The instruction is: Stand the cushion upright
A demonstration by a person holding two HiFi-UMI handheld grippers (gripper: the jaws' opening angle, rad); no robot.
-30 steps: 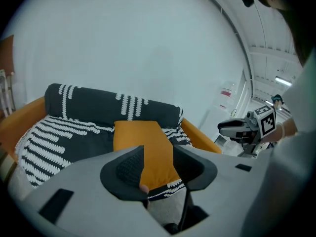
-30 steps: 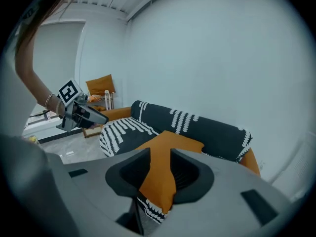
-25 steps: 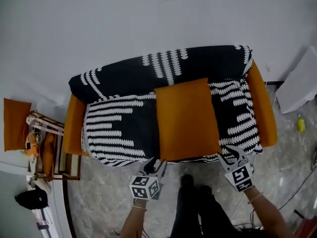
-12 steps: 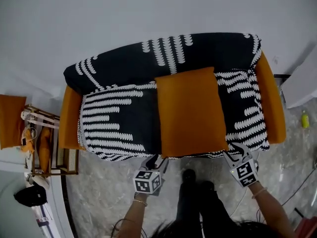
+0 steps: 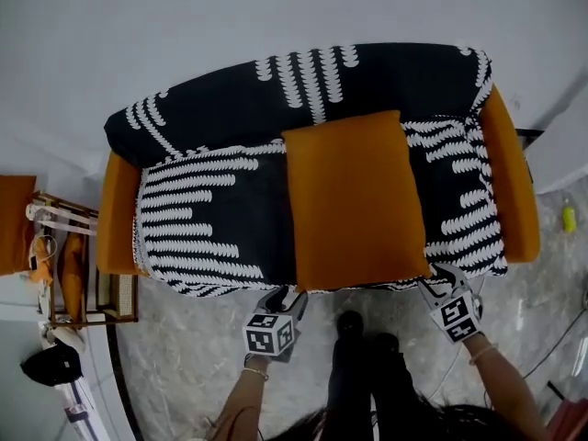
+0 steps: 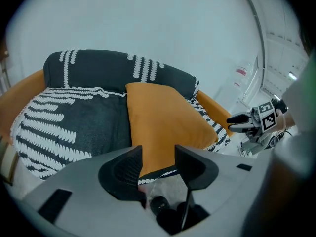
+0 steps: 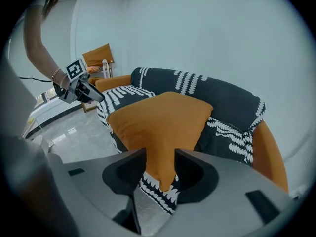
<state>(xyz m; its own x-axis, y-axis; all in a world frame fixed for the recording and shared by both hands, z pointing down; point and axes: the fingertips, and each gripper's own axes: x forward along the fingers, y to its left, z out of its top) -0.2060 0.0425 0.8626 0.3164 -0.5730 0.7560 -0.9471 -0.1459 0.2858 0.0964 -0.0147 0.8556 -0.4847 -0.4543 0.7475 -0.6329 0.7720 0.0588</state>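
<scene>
An orange cushion (image 5: pixel 354 200) lies flat on the seat of a sofa (image 5: pixel 211 237) covered in black-and-white cloth, its far edge against the backrest. My left gripper (image 5: pixel 287 297) is at the sofa's front edge, just off the cushion's front left corner. Over by the front right corner is my right gripper (image 5: pixel 439 278). Both sets of jaws are opening. In the left gripper view, the cushion's (image 6: pixel 163 117) near corner shows in the gap of the left gripper (image 6: pixel 158 158), untouched. In the right gripper view, the cushion's (image 7: pixel 158 122) corner likewise shows between the right gripper's (image 7: pixel 160 166) pads, free.
The sofa's orange arms (image 5: pixel 514 182) flank the seat. A wooden rack (image 5: pixel 83 265) with orange items and a black bag (image 5: pixel 55 364) stand at the left on the marble floor. A yellow bottle (image 5: pixel 569 217) is at the right. The person's feet (image 5: pixel 358 333) are between the grippers.
Both grippers have sunk toward the sofa's front edge and closed in on the cushion's front corners. The right jaws have spread wider.
</scene>
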